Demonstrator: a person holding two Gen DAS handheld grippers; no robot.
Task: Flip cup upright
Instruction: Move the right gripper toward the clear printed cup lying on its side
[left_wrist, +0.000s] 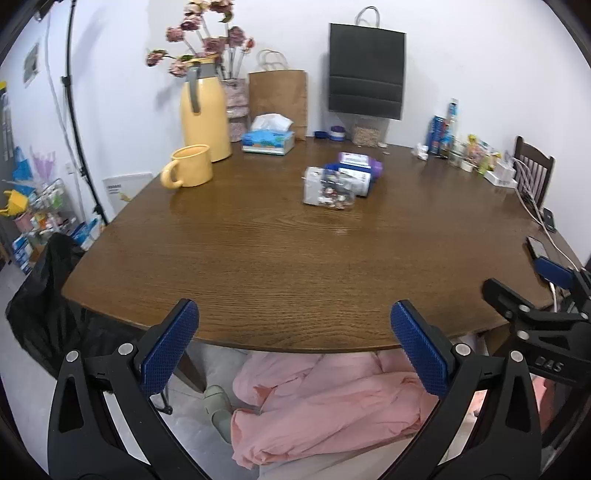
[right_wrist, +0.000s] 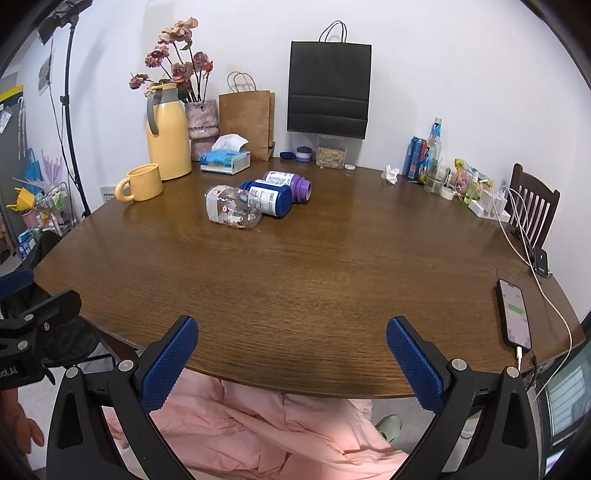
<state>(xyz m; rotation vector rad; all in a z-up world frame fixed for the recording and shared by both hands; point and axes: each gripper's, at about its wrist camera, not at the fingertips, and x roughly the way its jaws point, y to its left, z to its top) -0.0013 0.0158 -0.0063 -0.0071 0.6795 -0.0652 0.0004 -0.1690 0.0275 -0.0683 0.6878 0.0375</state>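
Note:
A yellow cup (left_wrist: 190, 166) with a handle stands upright on the brown table (left_wrist: 280, 258) at the far left, next to a yellow thermos jug (left_wrist: 204, 114). It also shows in the right wrist view (right_wrist: 142, 182). My left gripper (left_wrist: 293, 345) is open and empty over the near table edge. My right gripper (right_wrist: 291, 360) is open and empty, also at the near edge. The right gripper's side shows in the left wrist view (left_wrist: 546, 295).
A clear bottle (right_wrist: 233, 209), a blue bottle (right_wrist: 269, 195) and a purple bottle (right_wrist: 290, 184) lie mid-table. A tissue box (right_wrist: 225, 158), paper bags and a vase stand at the back. A phone (right_wrist: 514, 314) with a cable lies right. A chair (right_wrist: 533, 206) stands far right.

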